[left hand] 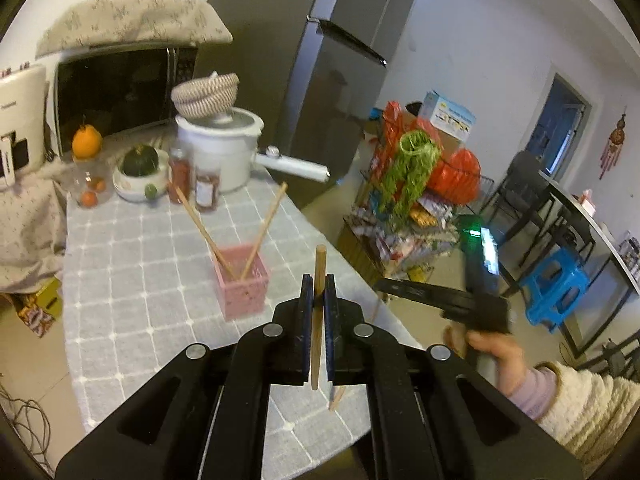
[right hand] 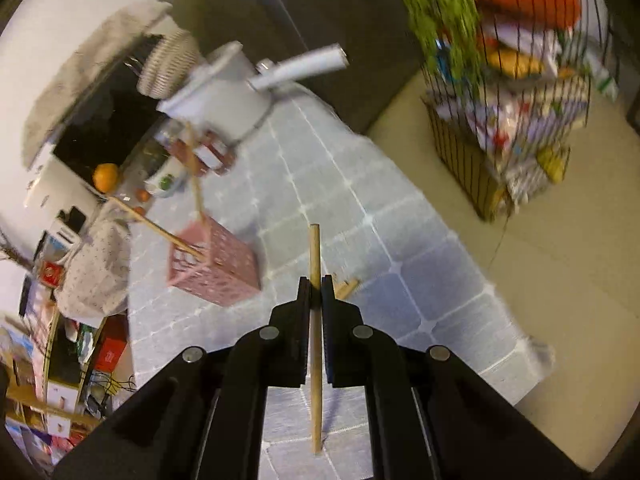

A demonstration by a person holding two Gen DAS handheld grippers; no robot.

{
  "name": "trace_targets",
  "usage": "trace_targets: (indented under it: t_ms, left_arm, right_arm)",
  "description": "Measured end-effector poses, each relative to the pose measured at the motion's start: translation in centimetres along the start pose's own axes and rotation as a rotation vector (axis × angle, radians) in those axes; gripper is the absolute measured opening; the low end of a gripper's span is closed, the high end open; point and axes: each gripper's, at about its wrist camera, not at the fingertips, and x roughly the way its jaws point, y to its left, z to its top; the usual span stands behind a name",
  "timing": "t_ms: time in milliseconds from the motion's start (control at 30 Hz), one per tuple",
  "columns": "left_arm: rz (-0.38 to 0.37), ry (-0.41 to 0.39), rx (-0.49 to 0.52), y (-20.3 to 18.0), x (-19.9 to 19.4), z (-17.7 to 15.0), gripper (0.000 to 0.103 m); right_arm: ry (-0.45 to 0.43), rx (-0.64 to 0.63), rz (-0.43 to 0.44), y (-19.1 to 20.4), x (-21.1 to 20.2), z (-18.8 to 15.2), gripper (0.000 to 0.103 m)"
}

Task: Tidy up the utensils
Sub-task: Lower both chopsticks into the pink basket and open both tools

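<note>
Fingers [left hand: 307, 300] pinch chopstick [left hand: 319, 280]; right fingers [right hand: 304, 300] likewise pinch chopstick [right hand: 315, 256]

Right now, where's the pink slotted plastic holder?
The pink slotted plastic holder stands mid-table on the grey checked tablecloth, two wooden chopsticks inside, left of and beyond the left gripper in the left wrist view.

A pink basket [left hand: 242, 282] stands on the table with two wooden chopsticks [left hand: 200, 228] leaning out of it. Each gripper pinches one more chopstick [left hand: 319, 308] [right hand: 315, 320] standing upright. Another lies flat [right hand: 346, 288].
</note>
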Motion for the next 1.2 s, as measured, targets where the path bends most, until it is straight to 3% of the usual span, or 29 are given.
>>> trace_targets:
  t_ms: [267,500,767,967,1033,1200]
  left_arm:
    - [0.109,-0.099,-0.032,-0.1,0.2,4.4,0.005]
    - [0.214,-0.209,-0.083,1.2,1.3,8.4,0.005]
    - [0.344,-0.189,-0.106,4.2,6.3,8.9,0.005]
    - [0.327,-0.095,-0.14,7.0,11.2,5.6,0.007]
    - [0.328,-0.111,-0.153,7.5,10.6,4.7,0.014]
    - [0.327,-0.223,-0.242,8.3,6.3,3.8,0.014]
  right_arm:
    - [-0.186,-0.101,0.101,3.5,-8.4,4.7,0.006]
    - [-0.307,-0.164,0.151,7.1,-12.2,9.2,0.006]
    - [-0.314,-0.218,0.177,10.0,-9.6,10.4,0.006]
    - [-0.27,-0.231,0.206,11.2,-5.9,10.1,0.006]
    - [-0.265,-0.243,0.207,11.7,-5.2,9.8,0.006]
    - [-0.261,-0.276,0.198,13.1,-3.6,9.6,0.006]
